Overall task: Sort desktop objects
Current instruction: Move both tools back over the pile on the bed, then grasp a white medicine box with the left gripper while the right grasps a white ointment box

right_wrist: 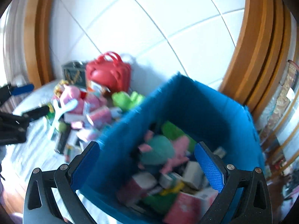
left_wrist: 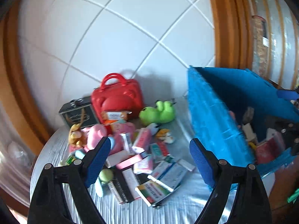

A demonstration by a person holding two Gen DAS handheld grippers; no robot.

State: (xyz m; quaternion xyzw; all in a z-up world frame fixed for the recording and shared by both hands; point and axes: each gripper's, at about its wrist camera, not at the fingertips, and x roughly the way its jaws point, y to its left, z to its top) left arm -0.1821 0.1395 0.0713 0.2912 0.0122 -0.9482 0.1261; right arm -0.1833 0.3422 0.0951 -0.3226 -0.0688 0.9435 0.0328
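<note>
Left gripper (left_wrist: 149, 160) hung over the table w/ its blue pads wide apart and nothing between them — under it, on the pale striped cloth (left_wrist: 186, 205), lay a loose heap of small boxes (left_wrist: 149, 168), pink, white and green-labelled ones piled over each other. At the back of the heap stood a red handbag-style case (left_wrist: 116, 99), upright near the tiled wall (left_wrist: 112, 37), w/ a dark tin (left_wrist: 78, 114) just beside it on its left. A green plush toy (left_wrist: 158, 113) lay just right of the case; a pink plush (left_wrist: 95, 134) and a yellowish plush (left_wrist: 75, 134) lay in front of the tin, touching the box heap. A blue bin (left_wrist: 214, 115) stood at the right of the heap, its near wall close to the left gripper's right pad; some boxes showed inside it. Right gripper (right_wrist: 147, 164) was above that blue bin (right_wrist: 205, 102), jaws also apart, gripping nothing — the bin's near corner showed between the pads, but whether a pad touched the rim couldn't be told. Inside the bin: a teal plush (right_wrist: 158, 151), a pink plush item (right_wrist: 179, 149), smth green further back, plus several cartons incl. a pink-and-white box (right_wrist: 186, 205) at the front. Right view was blurred, so details of the contents stayed unclear. In that view the red case (right_wrist: 110, 72), dark tin (right_wrist: 72, 73) and green plush (right_wrist: 127, 98) sat left of the bin, and the left gripper (right_wrist: 28, 100) showed at the far left edge over the cloth.
</note>
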